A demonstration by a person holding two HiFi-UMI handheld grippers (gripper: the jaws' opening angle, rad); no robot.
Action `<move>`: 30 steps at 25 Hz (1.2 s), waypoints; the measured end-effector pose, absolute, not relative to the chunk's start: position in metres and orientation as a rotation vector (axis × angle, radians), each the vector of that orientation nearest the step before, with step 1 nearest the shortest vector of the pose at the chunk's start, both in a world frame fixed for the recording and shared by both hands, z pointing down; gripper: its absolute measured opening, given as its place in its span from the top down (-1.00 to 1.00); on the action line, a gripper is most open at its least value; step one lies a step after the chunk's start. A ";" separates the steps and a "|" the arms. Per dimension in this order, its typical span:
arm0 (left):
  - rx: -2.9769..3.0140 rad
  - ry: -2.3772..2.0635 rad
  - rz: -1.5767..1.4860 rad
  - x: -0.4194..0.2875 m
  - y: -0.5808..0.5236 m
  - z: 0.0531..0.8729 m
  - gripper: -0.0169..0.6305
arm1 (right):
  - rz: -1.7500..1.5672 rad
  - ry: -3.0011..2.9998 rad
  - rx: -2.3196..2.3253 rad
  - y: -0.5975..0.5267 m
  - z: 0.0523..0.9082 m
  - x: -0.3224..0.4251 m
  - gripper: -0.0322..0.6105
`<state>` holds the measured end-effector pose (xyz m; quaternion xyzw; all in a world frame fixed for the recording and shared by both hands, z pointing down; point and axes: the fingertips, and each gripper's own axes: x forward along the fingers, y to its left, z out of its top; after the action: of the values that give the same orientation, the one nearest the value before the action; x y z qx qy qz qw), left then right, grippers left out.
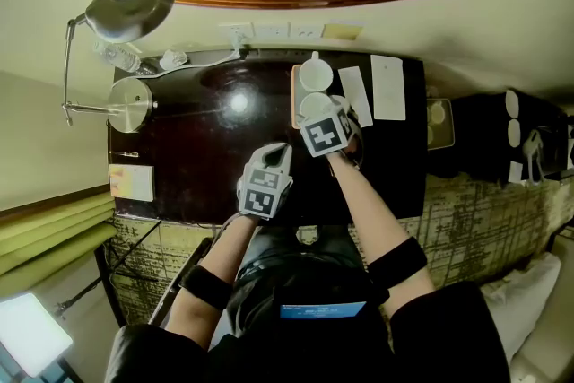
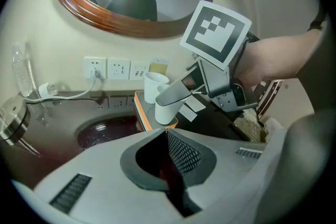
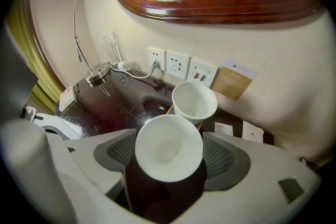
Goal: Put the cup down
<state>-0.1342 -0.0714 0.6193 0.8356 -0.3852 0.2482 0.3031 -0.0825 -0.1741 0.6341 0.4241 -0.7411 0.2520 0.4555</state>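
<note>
Right gripper was clamped on the cup at the near end of the orange-edged tray. A second cup stood just behind it, with wall sockets beyond. The cup's mouth faced up, long axis roughly upright. My left gripper was closed, empty.

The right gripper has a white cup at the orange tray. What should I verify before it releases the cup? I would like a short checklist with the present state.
1. White cup gripped between the pads of the right gripper: ok.
2. Cup upright, mouth facing up: ok.
3. Cup base resting on the orange tray: cannot tell; it looks to be at tray level.
4. Gap to the second white cup: cannot tell; the rims look very close.
5. Left gripper shut, empty, away from the tray: ok.
</note>
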 end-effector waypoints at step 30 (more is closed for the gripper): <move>2.231 -1.131 0.616 -0.103 -0.038 0.561 0.94 | 0.572 -1.959 1.096 -0.118 0.575 0.024 0.02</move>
<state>-0.1030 -0.0375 0.5612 0.8316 -0.4217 0.2295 0.2792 0.0243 -0.1178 0.5746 0.4335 -0.7747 0.2262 0.4009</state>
